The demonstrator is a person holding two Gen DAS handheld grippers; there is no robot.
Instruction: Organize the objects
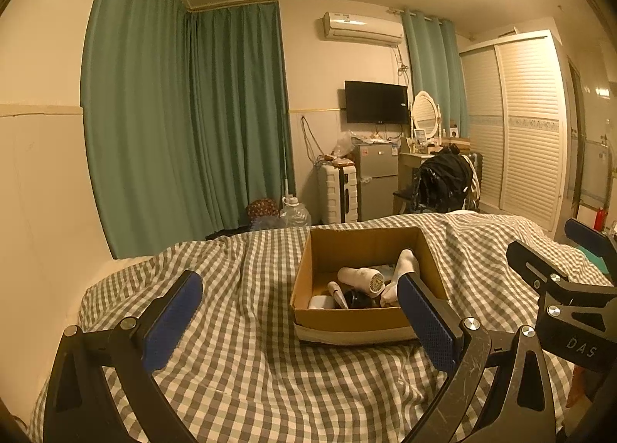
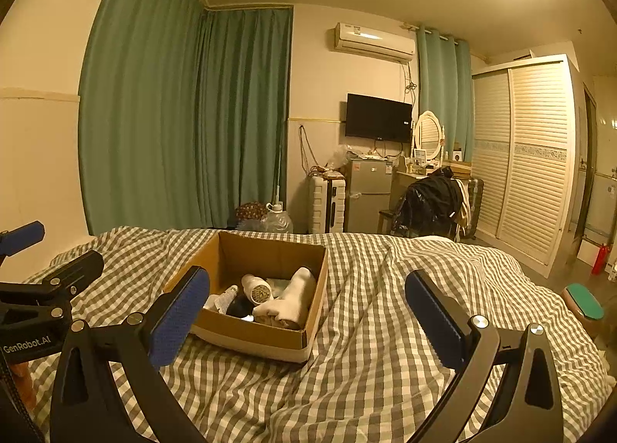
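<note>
An open cardboard box (image 1: pixel 308 277) (image 2: pixel 270 250) sits on the checked bed cover (image 1: pixel 250 366) (image 2: pixel 366 327). Inside lie a white hair dryer (image 1: pixel 360 278) (image 2: pixel 257 287), white socks (image 1: pixel 403 265) (image 2: pixel 297 294), a white tube (image 1: pixel 336 293) and a dark round item (image 2: pixel 241 306). My left gripper (image 1: pixel 300 321) is open and empty, just short of the box. My right gripper (image 2: pixel 308 314) is open and empty, to the right of the box. The right gripper also shows at the right edge of the left wrist view (image 1: pixel 555 250), and the left gripper at the left edge of the right wrist view (image 2: pixel 54 254).
Green curtains (image 1: pixel 173 115) hang behind the bed. A water jug (image 1: pixel 295 213), a white suitcase (image 1: pixel 339 192), a small fridge (image 1: pixel 376 181), a chair with dark clothes (image 1: pixel 443 181) and a slatted wardrobe (image 1: pixel 528 127) stand beyond the bed's far end.
</note>
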